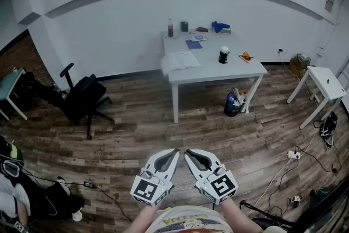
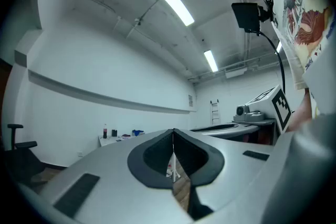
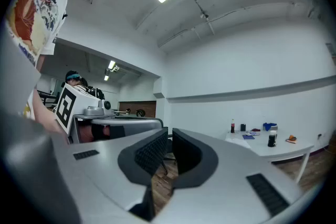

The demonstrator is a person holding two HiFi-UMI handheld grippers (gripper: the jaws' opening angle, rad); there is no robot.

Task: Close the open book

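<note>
The open book lies with white pages up at the near left corner of a white table far across the room. Both grippers are held low and close to my body, side by side and well short of the table. My left gripper is shut, its tips touching and nothing between them. Beside it my right gripper is also shut and empty, with only a thin slit between its pads. In the right gripper view the table shows small at the right.
On the table stand a bottle, a black and white cup and small blue items. Bags sit under it. A black office chair is at the left, a small white table at the right, with cables on the wood floor.
</note>
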